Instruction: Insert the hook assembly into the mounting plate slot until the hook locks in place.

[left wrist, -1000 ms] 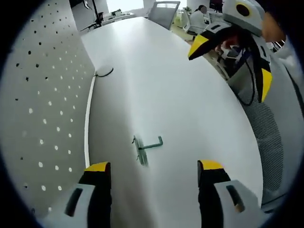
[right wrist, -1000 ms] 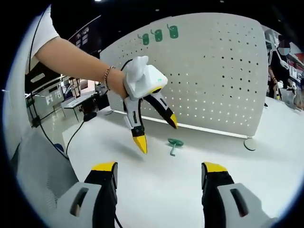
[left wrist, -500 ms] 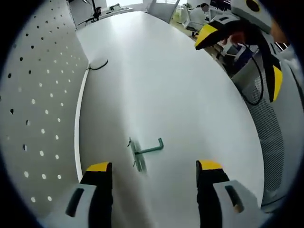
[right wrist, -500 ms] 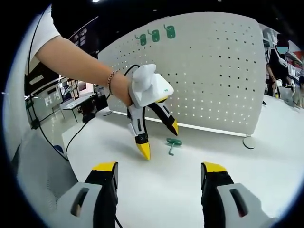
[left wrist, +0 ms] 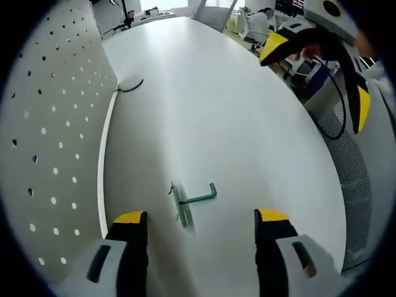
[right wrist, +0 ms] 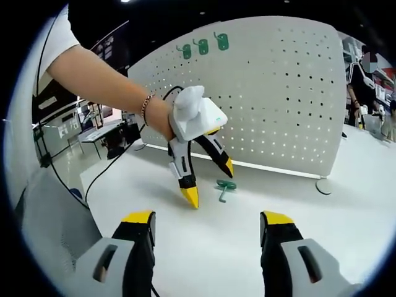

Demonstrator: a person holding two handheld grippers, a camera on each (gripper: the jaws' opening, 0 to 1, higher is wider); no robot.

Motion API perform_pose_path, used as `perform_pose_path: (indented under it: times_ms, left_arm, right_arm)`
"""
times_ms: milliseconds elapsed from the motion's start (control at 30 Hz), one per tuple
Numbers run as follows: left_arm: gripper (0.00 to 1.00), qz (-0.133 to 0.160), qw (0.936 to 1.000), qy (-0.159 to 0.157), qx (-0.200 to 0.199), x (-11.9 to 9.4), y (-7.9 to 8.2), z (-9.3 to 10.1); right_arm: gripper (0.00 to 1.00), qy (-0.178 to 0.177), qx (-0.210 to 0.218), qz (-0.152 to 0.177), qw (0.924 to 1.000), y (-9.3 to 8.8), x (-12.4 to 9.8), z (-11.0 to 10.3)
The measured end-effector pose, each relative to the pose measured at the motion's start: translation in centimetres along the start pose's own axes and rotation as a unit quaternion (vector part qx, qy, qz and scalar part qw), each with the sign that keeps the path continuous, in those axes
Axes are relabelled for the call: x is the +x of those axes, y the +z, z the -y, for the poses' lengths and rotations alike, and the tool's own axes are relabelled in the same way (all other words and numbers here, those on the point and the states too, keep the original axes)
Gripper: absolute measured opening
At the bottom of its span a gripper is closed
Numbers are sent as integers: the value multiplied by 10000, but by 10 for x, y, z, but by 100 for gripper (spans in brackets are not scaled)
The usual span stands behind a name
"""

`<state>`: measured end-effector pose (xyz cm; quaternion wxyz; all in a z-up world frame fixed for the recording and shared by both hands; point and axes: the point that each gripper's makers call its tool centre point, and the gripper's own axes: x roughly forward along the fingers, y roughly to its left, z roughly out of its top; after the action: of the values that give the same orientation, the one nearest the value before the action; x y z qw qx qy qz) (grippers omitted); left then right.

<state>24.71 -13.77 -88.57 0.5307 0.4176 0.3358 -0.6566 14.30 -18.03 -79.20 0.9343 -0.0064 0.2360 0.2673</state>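
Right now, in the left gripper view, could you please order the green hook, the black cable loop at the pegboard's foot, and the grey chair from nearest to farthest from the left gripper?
1. Green hook: lying on the white table just ahead of the left gripper.
2. Black cable loop: farther up, at the pegboard's foot on the left.
3. Grey chair: beyond the table's far end, at the top.

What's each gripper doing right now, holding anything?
Left gripper: open, empty, above the green hook.
Right gripper: open, empty.
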Motion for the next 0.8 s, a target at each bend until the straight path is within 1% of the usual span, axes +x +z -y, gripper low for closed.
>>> perform_pose_path:
  times_ms: [100, 233, 300, 533, 700, 800]
  left_arm:
    - [68, 17, 10000, 19, -34, -1, 0, -2]
    - [57, 13, 10000, 33, -49, -3, -1, -2]
    - [55, 10, 10000, 48, -82, -4, -1, -3]
    - [45, 4, 9996, 134, -231, -4, -1, -7]
    - [34, 148, 9985, 274, -453, -5, -1, -15]
    - [30, 213, 9979, 345, -510, -5, -1, -17]
  right_arm:
    - [67, 0, 45, -57, 10000, -3, 0, 0]
    - [68, 13, 26, -111, 9999, -5, 1, 0]
    - [69, 24, 27, -141, 9999, -6, 1, -1]
    - [68, 10, 33, -97, 9999, -4, 1, 0]
    - [68, 2, 33, -97, 9999, -5, 0, 0]
    - [68, -5, 39, -99, 9999, -5, 0, 1]
